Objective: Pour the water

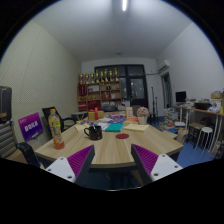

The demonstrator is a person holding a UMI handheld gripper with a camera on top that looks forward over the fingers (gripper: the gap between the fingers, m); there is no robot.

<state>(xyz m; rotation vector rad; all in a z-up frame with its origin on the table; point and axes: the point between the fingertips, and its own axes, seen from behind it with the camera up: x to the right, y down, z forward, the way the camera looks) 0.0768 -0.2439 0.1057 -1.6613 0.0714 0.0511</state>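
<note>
My gripper (112,163) is held high over the near edge of a long wooden table (105,148). Its two fingers with purple pads (80,159) stand wide apart with nothing between them. Well beyond the fingers, a dark kettle or mug (94,131) stands on the table. A bottle with a pink label (57,133) stands at the left, far ahead of the left finger. A dark red round mat or lid (123,136) lies near the table's middle.
Several small items, a teal one (114,127) among them, crowd the table's far end. A purple sign (31,127) stands at the left. Shelves (100,92) line the back wall. A desk with a monitor (181,98) and stools stands at the right.
</note>
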